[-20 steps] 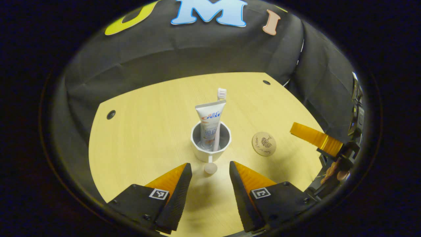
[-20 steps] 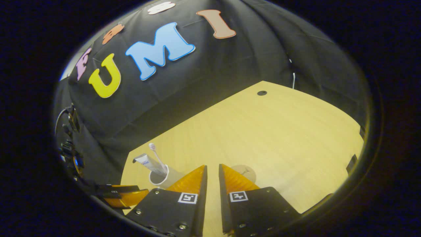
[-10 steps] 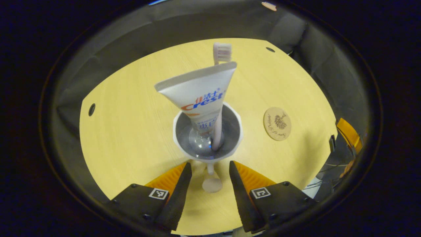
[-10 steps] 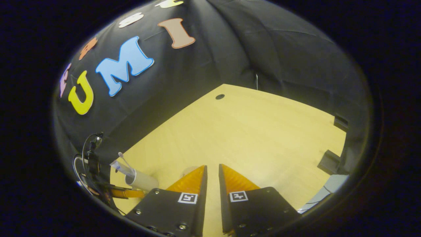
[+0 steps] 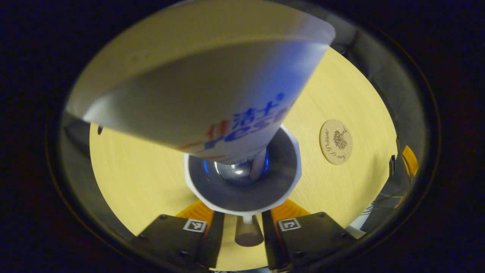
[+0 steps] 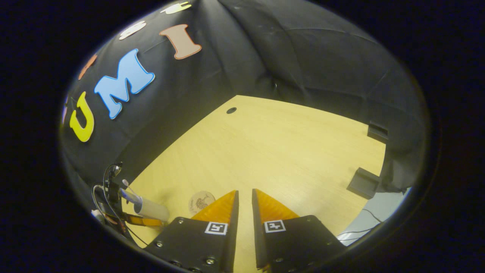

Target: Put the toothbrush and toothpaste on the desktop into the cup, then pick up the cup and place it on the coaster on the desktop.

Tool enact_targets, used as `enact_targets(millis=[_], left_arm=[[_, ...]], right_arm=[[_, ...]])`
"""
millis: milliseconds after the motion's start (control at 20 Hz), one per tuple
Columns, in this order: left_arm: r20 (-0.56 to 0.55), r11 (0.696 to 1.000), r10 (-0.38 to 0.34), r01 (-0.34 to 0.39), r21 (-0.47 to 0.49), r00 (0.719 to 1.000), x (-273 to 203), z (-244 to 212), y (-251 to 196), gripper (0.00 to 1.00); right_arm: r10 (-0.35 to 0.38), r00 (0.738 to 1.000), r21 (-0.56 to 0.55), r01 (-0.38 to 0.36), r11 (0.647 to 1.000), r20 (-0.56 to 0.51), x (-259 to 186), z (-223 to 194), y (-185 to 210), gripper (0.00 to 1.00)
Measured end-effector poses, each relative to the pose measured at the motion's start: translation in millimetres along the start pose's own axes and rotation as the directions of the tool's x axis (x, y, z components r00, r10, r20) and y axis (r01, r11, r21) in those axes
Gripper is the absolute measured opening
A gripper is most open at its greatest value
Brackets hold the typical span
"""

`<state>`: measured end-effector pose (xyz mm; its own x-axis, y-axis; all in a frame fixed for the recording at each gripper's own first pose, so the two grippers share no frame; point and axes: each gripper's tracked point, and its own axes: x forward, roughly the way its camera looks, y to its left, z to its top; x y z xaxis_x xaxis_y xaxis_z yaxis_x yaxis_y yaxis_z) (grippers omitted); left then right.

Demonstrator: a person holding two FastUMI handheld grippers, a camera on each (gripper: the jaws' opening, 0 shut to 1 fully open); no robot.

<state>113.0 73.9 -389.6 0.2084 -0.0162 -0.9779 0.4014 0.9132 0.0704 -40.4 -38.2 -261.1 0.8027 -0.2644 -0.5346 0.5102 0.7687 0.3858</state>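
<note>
Change: Since a second earlier the left gripper (image 5: pixel 238 223) had closed in on the cup (image 5: pixel 242 197), whose mouth and the toothpaste (image 5: pixel 212 94) grew to loom large in the left gripper view; the right gripper view had swung away over the desktop.
Count: one cup, one toothpaste tube, one toothbrush (image 5: pixel 258 168), one coaster (image 5: pixel 335 141), two grippers.
Cup: white, faceted rim, smooth grey interior, with a small handle ending in a round knob (image 5: pixel 249 235) on its near side; it stood on the desktop (image 5: pixel 129 178), apart from the coaster.
Toothpaste: glossy white tube standing cap-down in the cup, its flat crimped end fanned out close to the lens.
Toothbrush: pale handle stood in the cup beside the tube; its head was hidden behind the tube.
Coaster: round, wood-toned disc with an engraved sprig, lying flat to the right of the cup, bare.
Left gripper: fingers apart, flanking the cup's knob; whether they touched it could not be told.
Right gripper (image 6: pixel 243 201): fingers nearly together with a narrow gap, holding nothing, above the desktop.
Surroundings: pale wood-grain desktop with a round cable hole (image 6: pixel 231 110); black cloth wall (image 6: pixel 288 60) behind.
</note>
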Motion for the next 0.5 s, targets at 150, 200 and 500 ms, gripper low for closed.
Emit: enact_targets(millis=[150, 200, 500], left_arm=[[-0.002, 1.000, -0.001, 0.001, -0.001, 1.000, -1, -1, -2, 0.36], [0.006, 1.000, -0.007, 0.007, -0.007, 1.000, -3, 1, -4, 0.36], [0.024, 0.998, -0.053, 0.053, -0.031, 0.998, -10, 2, -33, 0.36]], right_arm=[[0.002, 1.000, 0.011, -0.002, 1.000, -0.019, 4, 0, -2, 0.21], [0.003, 1.000, 0.010, -0.003, 1.000, -0.022, 5, 1, -3, 0.21], [0.018, 0.999, 0.016, -0.018, 1.000, -0.041, 11, 4, -4, 0.21]])
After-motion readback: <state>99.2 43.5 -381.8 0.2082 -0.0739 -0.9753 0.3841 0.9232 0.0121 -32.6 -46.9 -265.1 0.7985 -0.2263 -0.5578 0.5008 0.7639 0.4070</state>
